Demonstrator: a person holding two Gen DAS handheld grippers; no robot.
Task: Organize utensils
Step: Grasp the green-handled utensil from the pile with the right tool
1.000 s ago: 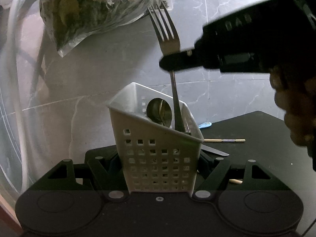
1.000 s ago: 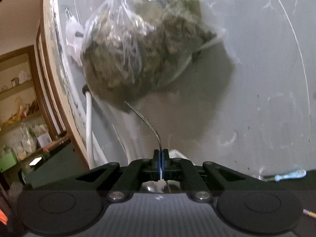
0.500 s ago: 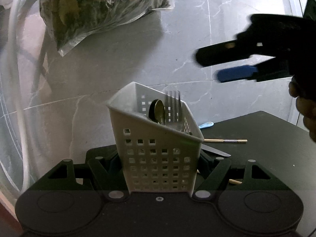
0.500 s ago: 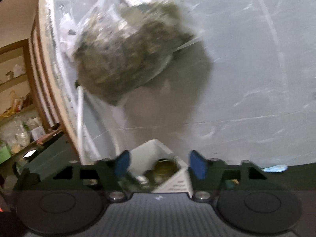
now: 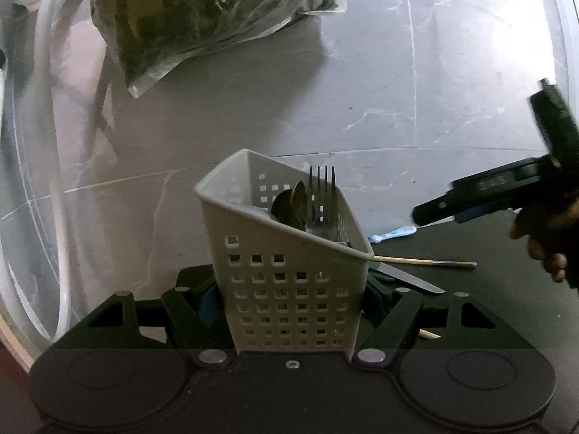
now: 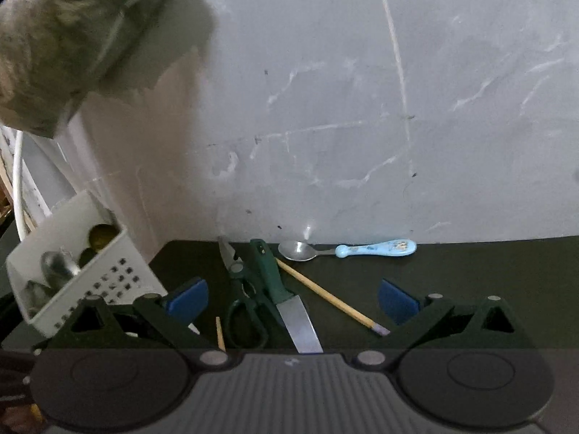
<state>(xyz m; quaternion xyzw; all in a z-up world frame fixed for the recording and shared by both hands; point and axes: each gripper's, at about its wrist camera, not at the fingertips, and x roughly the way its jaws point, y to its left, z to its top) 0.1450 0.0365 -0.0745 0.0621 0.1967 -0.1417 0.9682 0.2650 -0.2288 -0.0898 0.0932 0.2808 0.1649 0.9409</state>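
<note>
Right gripper (image 6: 291, 298), jaws just spread empty, alone shows scissors (image 6: 246, 307); left gripper (image 5: 289, 311) clamps basket (image 5: 286, 278).

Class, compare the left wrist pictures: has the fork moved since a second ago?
Yes. The fork has dropped into the white basket, beside the spoon, with only its tines above the rim.

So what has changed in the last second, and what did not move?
The right gripper let go of the fork, which now stands in the white basket. Its jaws have just been opening, nothing between them, and it swung away toward the knife and scissors. The left gripper stays shut on the basket.
</note>
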